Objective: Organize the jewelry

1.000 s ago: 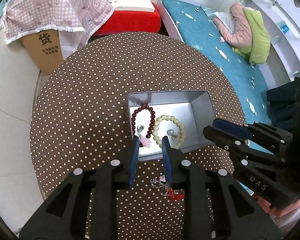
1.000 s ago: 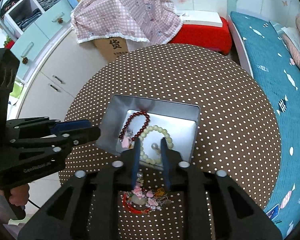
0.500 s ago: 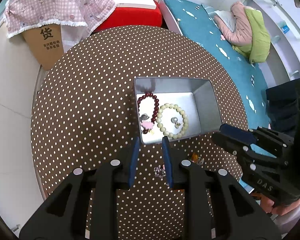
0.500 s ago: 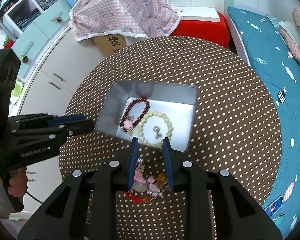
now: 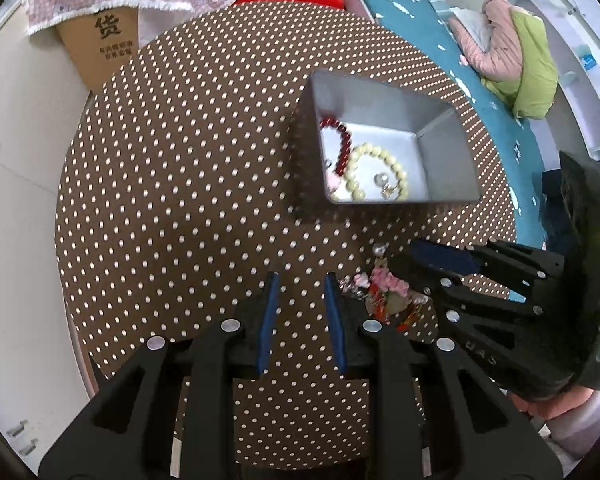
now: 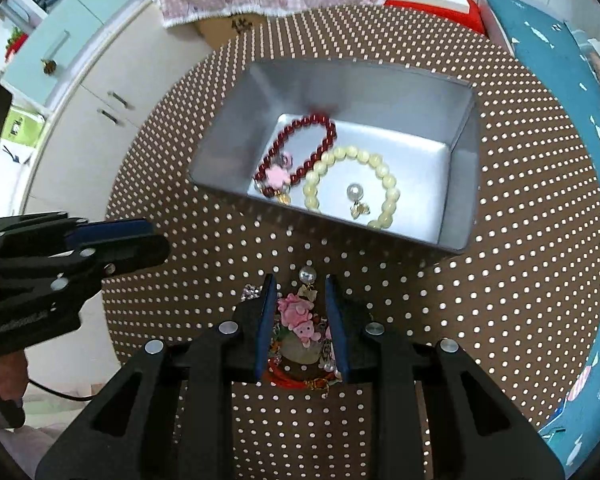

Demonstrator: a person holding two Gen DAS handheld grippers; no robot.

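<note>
A silver metal box (image 6: 458, 184) (image 5: 444, 148) stands on the round dotted table. It holds a dark red bead bracelet (image 6: 300, 148), a cream bead bracelet (image 6: 380, 168) and a pearl earring (image 6: 355, 192). A loose jewelry pile (image 6: 300, 320) (image 5: 384, 292) with pink charms and a red cord lies in front of the box. My right gripper (image 6: 298, 292) is open, its jaws straddling the pile. My left gripper (image 5: 299, 288) is open and empty, just left of the pile; it also shows at the left of the right wrist view (image 6: 112, 240).
The brown dotted tablecloth (image 5: 180, 200) covers the round table. A cardboard box (image 5: 104, 40) under a pink checked cloth and white cabinets (image 6: 100, 92) stand beyond the far left edge. A teal bed (image 5: 440, 40) runs along the right.
Both grippers drew back from the box toward the near edge. My right gripper lowered over the jewelry pile. My left gripper shifted left, off the pile.
</note>
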